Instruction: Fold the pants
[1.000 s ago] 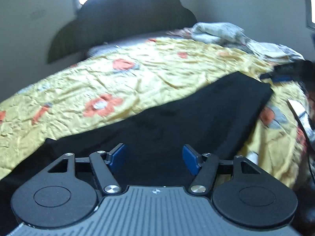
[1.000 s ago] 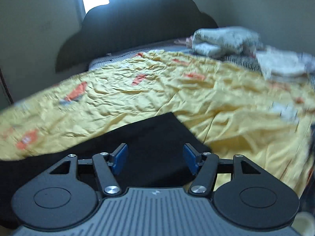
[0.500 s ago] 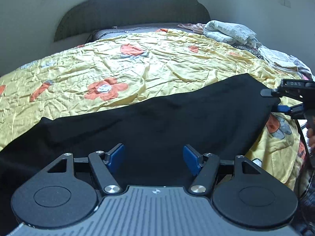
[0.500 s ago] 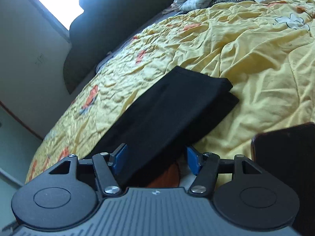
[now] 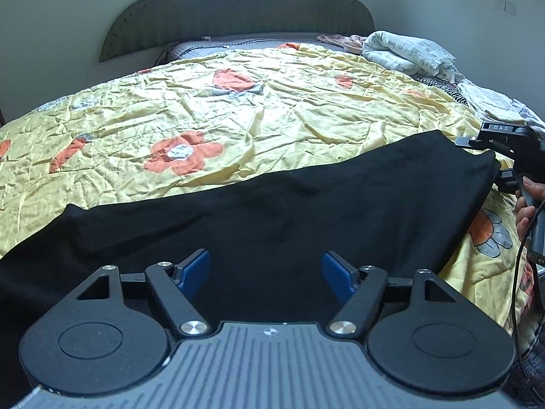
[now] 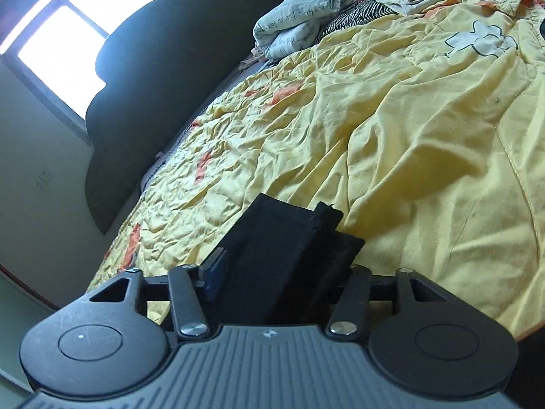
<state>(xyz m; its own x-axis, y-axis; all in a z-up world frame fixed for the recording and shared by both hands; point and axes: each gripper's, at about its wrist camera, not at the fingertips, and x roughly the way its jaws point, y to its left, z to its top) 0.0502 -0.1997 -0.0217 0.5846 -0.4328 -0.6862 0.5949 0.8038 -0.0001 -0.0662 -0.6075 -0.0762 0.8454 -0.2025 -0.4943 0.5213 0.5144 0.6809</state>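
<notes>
The left tongs (image 5: 265,272) are wide apart and opening further; the blue pads (image 5: 196,267) hang over the black pants (image 5: 289,211) and press on nothing. The right tongs (image 6: 279,272) are closing, with the folded end of the pants (image 6: 289,248) between the fingers; only the left pad shows, the right is hidden behind the cloth, and whether the pads already press on it I cannot tell. In the left view a hand (image 5: 526,204) holds the right tool at the far right end of the pants.

There is one pair of pants, lying as a long band across the near edge of the bed.

The bed has a wrinkled yellow bedspread (image 5: 272,109) with orange flowers, a dark scalloped headboard (image 5: 238,10), and a heap of pale laundry (image 5: 405,52) at the far right. A bright window (image 6: 68,37) is behind the headboard.
</notes>
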